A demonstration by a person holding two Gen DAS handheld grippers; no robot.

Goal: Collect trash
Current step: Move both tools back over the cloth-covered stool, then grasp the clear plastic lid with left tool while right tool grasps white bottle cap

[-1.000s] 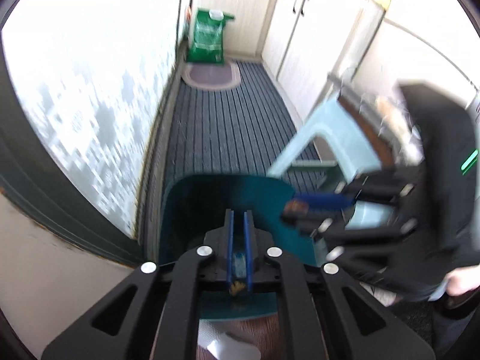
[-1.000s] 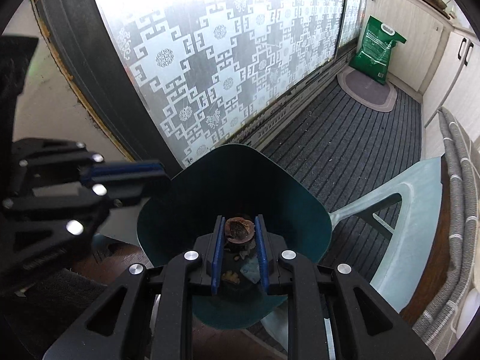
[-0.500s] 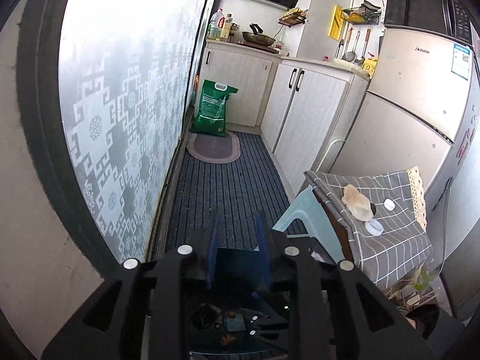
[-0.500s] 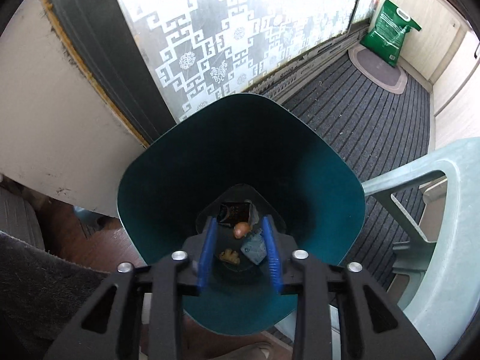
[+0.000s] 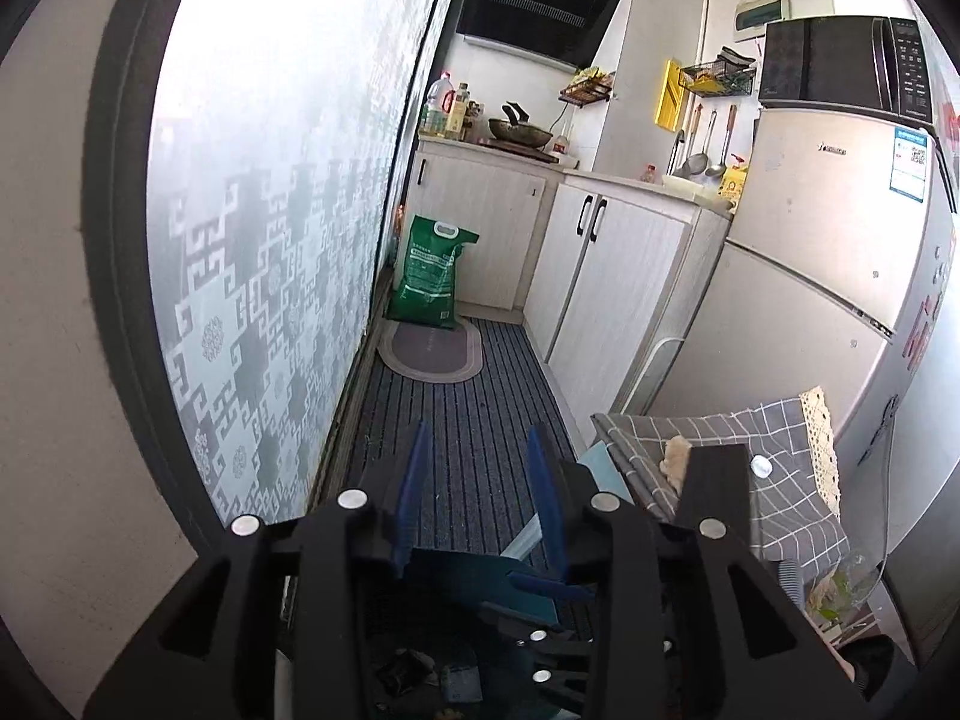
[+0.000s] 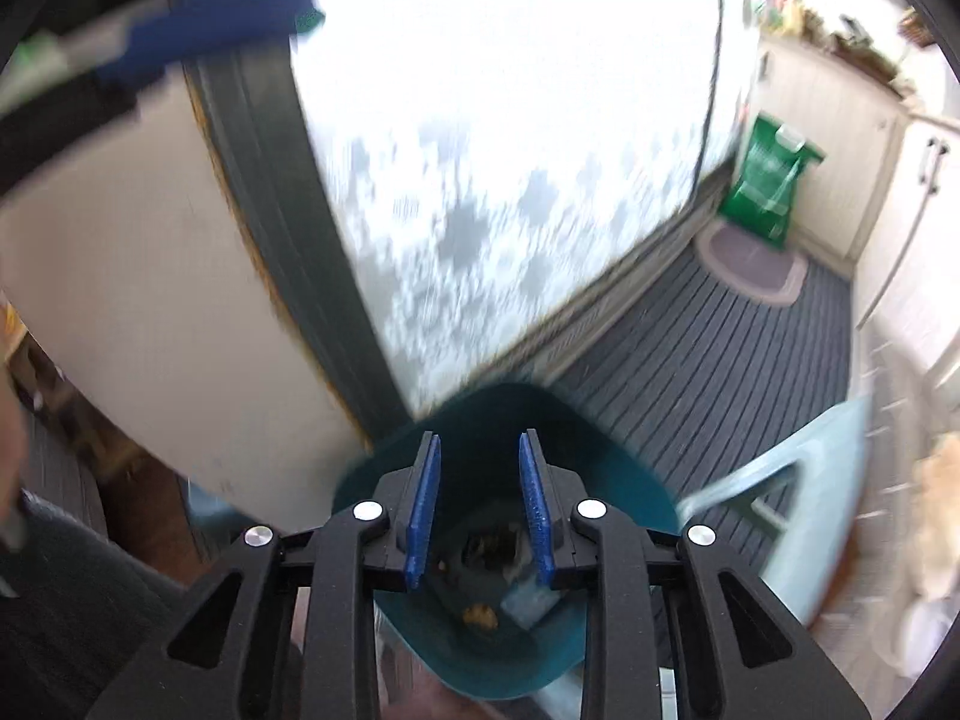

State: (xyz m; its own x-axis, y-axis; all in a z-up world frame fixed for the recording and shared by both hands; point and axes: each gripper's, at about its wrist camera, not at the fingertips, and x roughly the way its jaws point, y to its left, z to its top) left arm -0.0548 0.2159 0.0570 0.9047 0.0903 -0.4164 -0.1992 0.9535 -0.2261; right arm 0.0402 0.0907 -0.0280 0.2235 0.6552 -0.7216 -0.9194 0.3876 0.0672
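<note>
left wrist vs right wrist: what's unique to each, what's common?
Left wrist only: fridge, microwave, range hood, checked cloth.

Right wrist only: the bin's inside, with scraps at the bottom, and the right gripper, empty, jaws closing.

Both: green bag, oval mat, patterned glass, and the left gripper, empty, jaws opening.

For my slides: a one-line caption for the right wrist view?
Right tongs, empty and closing, above a teal plastic bin holding scraps, beside a frosted patterned glass door.
</note>
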